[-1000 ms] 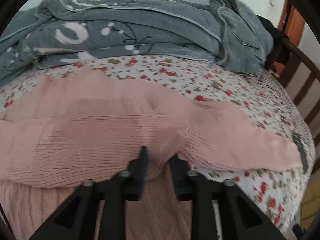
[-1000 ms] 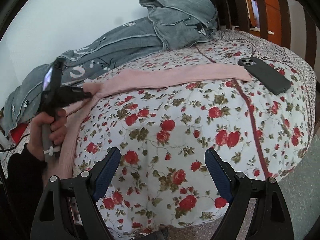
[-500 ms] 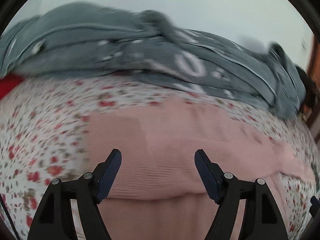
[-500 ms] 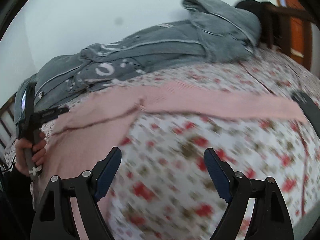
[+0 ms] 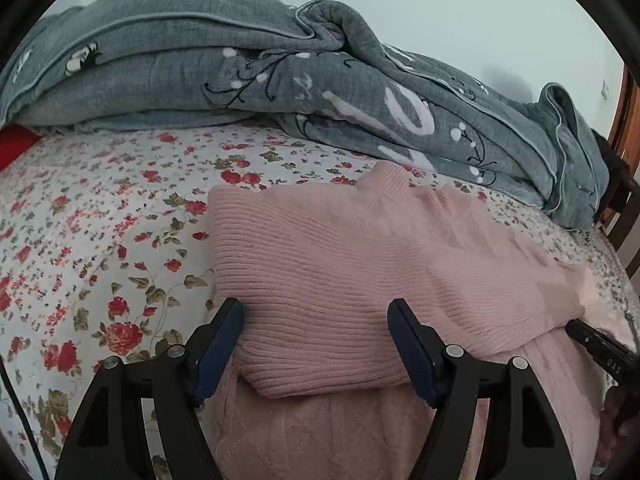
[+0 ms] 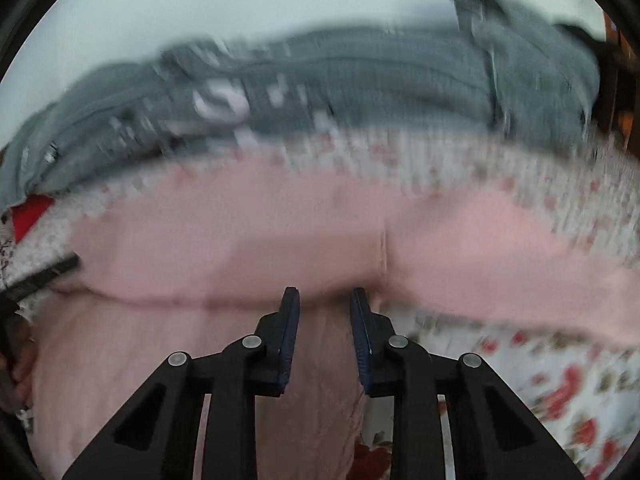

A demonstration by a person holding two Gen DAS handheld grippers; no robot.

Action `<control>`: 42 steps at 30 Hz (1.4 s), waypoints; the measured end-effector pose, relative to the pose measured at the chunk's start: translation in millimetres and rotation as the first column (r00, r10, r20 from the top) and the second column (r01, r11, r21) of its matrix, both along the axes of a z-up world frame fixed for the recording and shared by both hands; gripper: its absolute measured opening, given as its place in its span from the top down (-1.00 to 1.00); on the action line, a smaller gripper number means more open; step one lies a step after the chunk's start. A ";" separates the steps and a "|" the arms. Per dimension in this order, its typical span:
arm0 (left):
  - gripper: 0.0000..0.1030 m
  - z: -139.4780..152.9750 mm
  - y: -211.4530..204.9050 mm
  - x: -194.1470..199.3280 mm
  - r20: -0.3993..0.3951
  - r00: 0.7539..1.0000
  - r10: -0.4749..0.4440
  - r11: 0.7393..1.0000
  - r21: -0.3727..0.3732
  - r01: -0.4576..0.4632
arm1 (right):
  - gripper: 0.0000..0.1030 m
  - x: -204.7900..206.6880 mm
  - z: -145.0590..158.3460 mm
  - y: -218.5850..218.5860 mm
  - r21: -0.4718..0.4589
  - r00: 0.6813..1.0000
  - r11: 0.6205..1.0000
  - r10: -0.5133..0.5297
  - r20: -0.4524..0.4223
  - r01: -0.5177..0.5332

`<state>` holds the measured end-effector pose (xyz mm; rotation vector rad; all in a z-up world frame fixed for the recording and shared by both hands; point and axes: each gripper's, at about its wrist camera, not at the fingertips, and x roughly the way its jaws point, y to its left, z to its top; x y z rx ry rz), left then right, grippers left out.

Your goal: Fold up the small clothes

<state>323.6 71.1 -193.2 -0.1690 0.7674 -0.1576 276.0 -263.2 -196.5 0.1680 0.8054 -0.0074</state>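
A pink ribbed sweater [image 5: 340,260] lies on the flowered bed, its left part folded over the body into a thick edge. My left gripper [image 5: 315,308] stands open, its fingers either side of that folded edge with no grip on it. In the blurred right wrist view the sweater [image 6: 280,232] stretches across with one sleeve running off to the right. The jaws of my right gripper [image 6: 324,296] are closing, narrow, with pink knit between the pads near the armpit. One of its black fingers [image 5: 596,344] shows at the sweater's right side.
A crumpled grey quilt [image 5: 280,80] lies along the far side against the wall. The flowered sheet [image 5: 100,240] is bare left of the sweater. Something red [image 5: 16,144] sits at the far left. Dark wooden rails [image 5: 624,208] rise at the right. A hand [image 5: 616,412] holds the other gripper.
My left gripper let go of the sweater, opened wide and swung left to the folded edge. My right gripper came left over the sweater and its jaws narrowed on the knit.
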 end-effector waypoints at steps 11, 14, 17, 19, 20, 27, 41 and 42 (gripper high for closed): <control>-0.41 -2.6 -4.3 3.6 -0.015 1.000 0.002 0.999 0.035 -0.002 | 0.69 1.0 -5.1 6.1 -0.046 1.000 0.999 -0.006 -0.013 0.005; -0.41 -2.5 -4.3 3.8 -0.013 1.000 0.002 0.999 0.039 -0.002 | 0.68 0.3 -5.1 6.3 -0.049 1.000 0.999 -0.005 -0.013 0.004; -0.41 -2.1 -4.2 3.8 -0.013 1.000 0.003 0.999 0.037 -0.002 | 0.67 1.3 -5.0 5.4 -0.043 1.000 0.999 -0.005 -0.011 0.004; -0.41 -1.6 -4.1 3.7 -0.013 1.000 0.002 0.999 0.037 -0.002 | 0.67 1.8 -5.1 5.4 -0.042 1.000 0.999 -0.005 -0.010 0.005; -0.41 -1.3 -4.2 3.5 -0.012 1.000 0.002 0.999 0.032 -0.001 | 0.67 1.6 -5.2 4.7 -0.037 1.000 0.999 -0.005 -0.008 0.004; -0.41 -1.0 0.3 2.5 -0.008 1.000 0.010 1.000 0.008 -0.010 | 0.67 0.5 -5.5 2.9 -0.017 1.000 1.000 -0.004 -0.002 0.004; -0.41 0.1 4.6 1.1 0.000 1.000 0.008 1.000 -0.024 -0.008 | 0.64 0.6 -5.6 1.6 -0.007 1.000 1.000 -0.001 0.001 0.001; -0.41 0.1 4.7 0.9 0.000 1.000 0.008 1.000 -0.024 -0.008 | 0.63 0.7 -5.6 1.5 -0.005 1.000 1.000 -0.001 0.001 0.001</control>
